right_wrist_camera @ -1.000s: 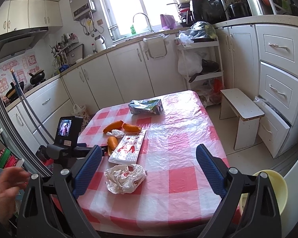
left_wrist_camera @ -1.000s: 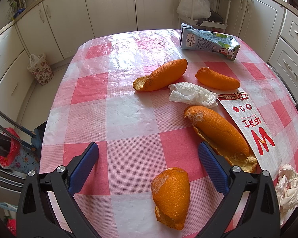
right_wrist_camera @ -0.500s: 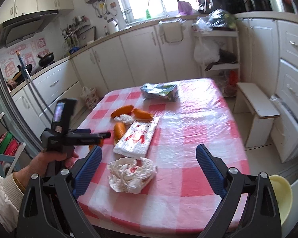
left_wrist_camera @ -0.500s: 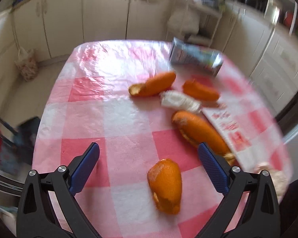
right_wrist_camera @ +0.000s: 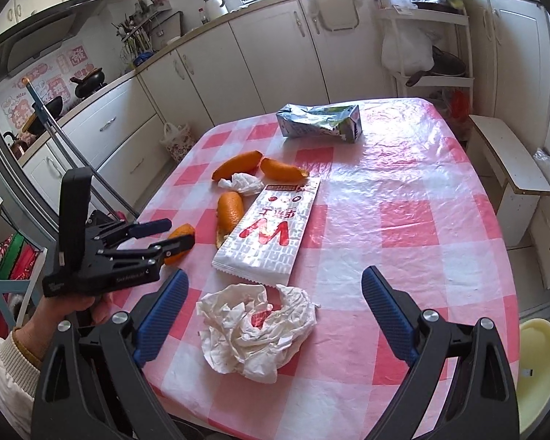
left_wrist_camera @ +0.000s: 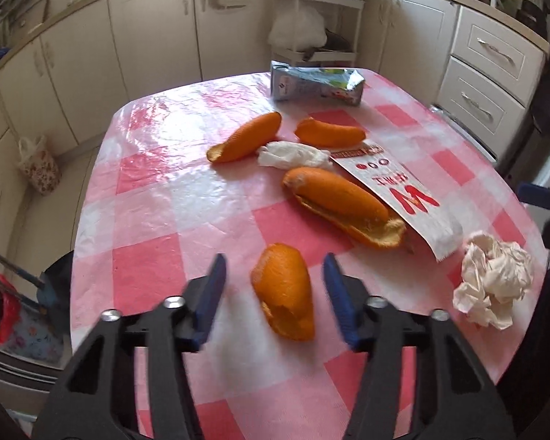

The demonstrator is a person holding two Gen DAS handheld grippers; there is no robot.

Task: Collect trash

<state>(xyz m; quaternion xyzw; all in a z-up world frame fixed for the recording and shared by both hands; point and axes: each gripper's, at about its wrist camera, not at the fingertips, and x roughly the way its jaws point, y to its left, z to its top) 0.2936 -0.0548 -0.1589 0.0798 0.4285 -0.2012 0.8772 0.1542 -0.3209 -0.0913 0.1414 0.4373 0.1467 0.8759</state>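
The left gripper (left_wrist_camera: pixel 275 293) has just been closing, its jaws flanking the nearest orange peel (left_wrist_camera: pixel 284 295) without touching it. The right gripper (right_wrist_camera: pixel 275 311) stands wide open over a crumpled tissue (right_wrist_camera: pixel 256 333), with the snack wrapper (right_wrist_camera: pixel 271 231) just beyond

The left gripper (left_wrist_camera: pixel 275 293) has a black plastic frame made of flat angled bars. Two round silver screws sit on each side of it. Its two fingers (left_wrist_camera: pixel 211 293) are dark blue, long and flat, with a fine ribbed surface. The right gripper (right_wrist_camera: pixel 271 315) has the same build: black bars, silver screws and blue ribbed fingers (right_wrist_camera: pixel 385 311).

From the right wrist view, the left gripper is seen from the side, with a tall black block standing on its top and small pale lettering along the body. The hand (right_wrist_camera: pixel 73 304) under it wears a cream knitted cuff (right_wrist_camera: pixel 16 352) inside a white padded sleeve (right_wrist_camera: pixel 3 385).
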